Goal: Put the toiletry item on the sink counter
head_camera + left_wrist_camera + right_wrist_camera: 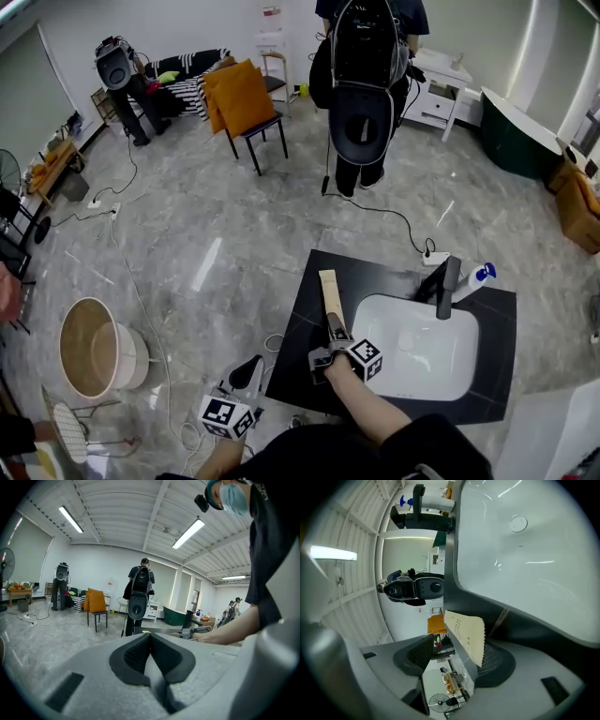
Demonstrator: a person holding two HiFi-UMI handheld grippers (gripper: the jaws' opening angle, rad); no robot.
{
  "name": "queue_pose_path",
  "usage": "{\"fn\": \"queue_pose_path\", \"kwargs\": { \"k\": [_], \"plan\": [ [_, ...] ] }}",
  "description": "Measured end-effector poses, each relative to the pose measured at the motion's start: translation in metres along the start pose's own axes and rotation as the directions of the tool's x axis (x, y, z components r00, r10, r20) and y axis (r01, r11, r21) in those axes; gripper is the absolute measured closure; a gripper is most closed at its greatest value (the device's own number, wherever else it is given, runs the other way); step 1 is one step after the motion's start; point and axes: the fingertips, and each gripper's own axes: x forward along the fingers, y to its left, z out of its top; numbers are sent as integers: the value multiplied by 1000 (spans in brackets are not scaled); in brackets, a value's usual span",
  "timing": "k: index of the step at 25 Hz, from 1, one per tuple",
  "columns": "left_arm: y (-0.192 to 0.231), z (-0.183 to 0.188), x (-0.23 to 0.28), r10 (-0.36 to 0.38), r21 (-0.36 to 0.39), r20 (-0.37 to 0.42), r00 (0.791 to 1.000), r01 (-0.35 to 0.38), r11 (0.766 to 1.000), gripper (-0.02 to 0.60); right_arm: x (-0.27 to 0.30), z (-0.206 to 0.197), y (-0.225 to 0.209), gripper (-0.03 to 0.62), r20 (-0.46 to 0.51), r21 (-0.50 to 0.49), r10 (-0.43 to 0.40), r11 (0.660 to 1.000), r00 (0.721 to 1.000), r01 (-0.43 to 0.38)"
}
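The black surface [302, 342] carries a white sink [422, 349], just to the right of the right gripper [335, 326]. The beige toiletry tube [330, 291] lies flat on the surface, stretching away from that gripper. Its crimped end sits between the parted jaws, close against one pad and clear of the other, released. The left gripper [251, 371] hangs off the surface's near-left edge, jaws clenched on nothing.

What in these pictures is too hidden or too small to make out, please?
Print on the toiletry tube: too small to read in the right gripper view.
Near end of that tube: covered by the right gripper in the head view.
Label of the spray bottle: too small, head view.
Near edge of the counter: hidden by the person's arm in the head view.
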Motion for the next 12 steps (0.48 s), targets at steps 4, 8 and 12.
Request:
{"fn": "queue_pose_path", "kwargs": {
  "k": [4,8,12],
  "plan": [
    [-2,1,-5,-16,-1,2,1000,16,1000,575,-2,-12,10,300,-37,45,14,999,999,-12],
    [-2,0,-12,-21,-1,4,1000,21,1000,575,-5,-22,21,243,-60,155,64,986,996,-54],
    [-1,0,-22,-23,-3,10,1000,23,1000,575,-14,-25,33,229,-28,304,158,942,987,-143]
  ]
}}
